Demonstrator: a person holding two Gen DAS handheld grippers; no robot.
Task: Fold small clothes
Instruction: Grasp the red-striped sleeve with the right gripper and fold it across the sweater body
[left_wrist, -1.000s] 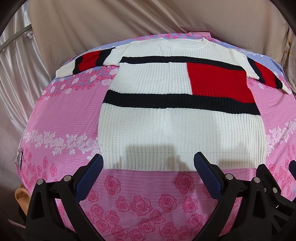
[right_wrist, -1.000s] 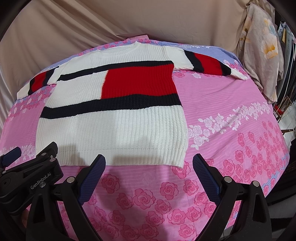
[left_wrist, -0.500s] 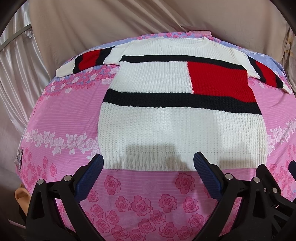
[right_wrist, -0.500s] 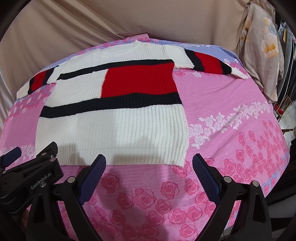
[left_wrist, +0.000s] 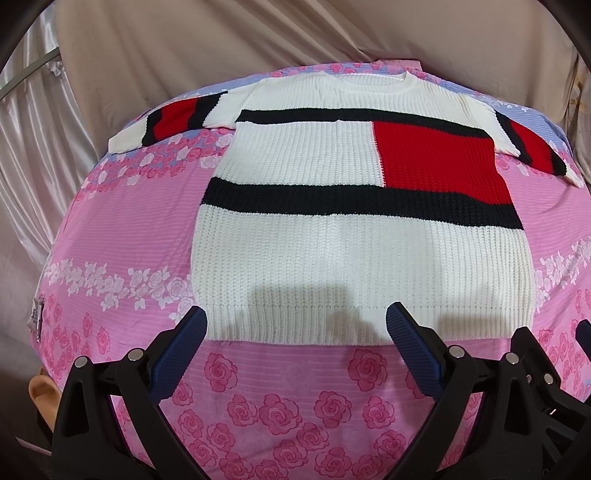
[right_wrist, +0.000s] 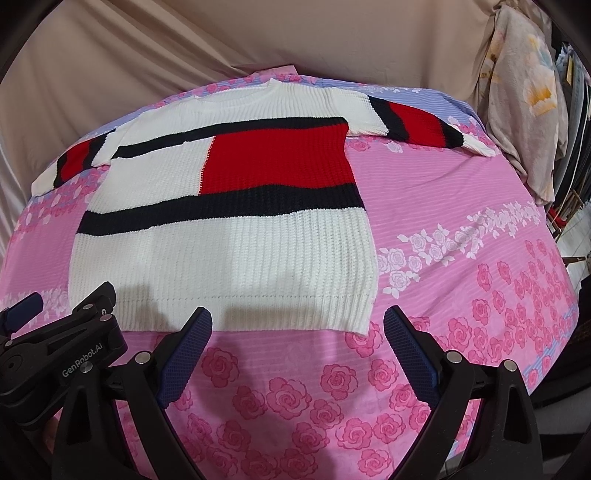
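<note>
A white knit sweater (left_wrist: 354, 266) with black stripes and a red block lies flat, front up, on the pink floral sheet, sleeves spread to both sides, hem nearest me. It also shows in the right wrist view (right_wrist: 229, 251). My left gripper (left_wrist: 297, 326) is open and empty, hovering just above the hem's left half. My right gripper (right_wrist: 297, 326) is open and empty, over the hem's right corner. The left gripper's body (right_wrist: 55, 354) shows at the lower left of the right wrist view.
The pink rose-print sheet (left_wrist: 122, 229) covers the bed. Beige draped cloth (left_wrist: 258, 40) hangs behind. A floral pillow (right_wrist: 524, 92) leans at the far right, with a cluttered shelf edge beyond. A person's ear (left_wrist: 42, 387) shows at lower left.
Both grippers have edged slightly forward toward the hem. The sweater has not moved and both grippers stay open.
</note>
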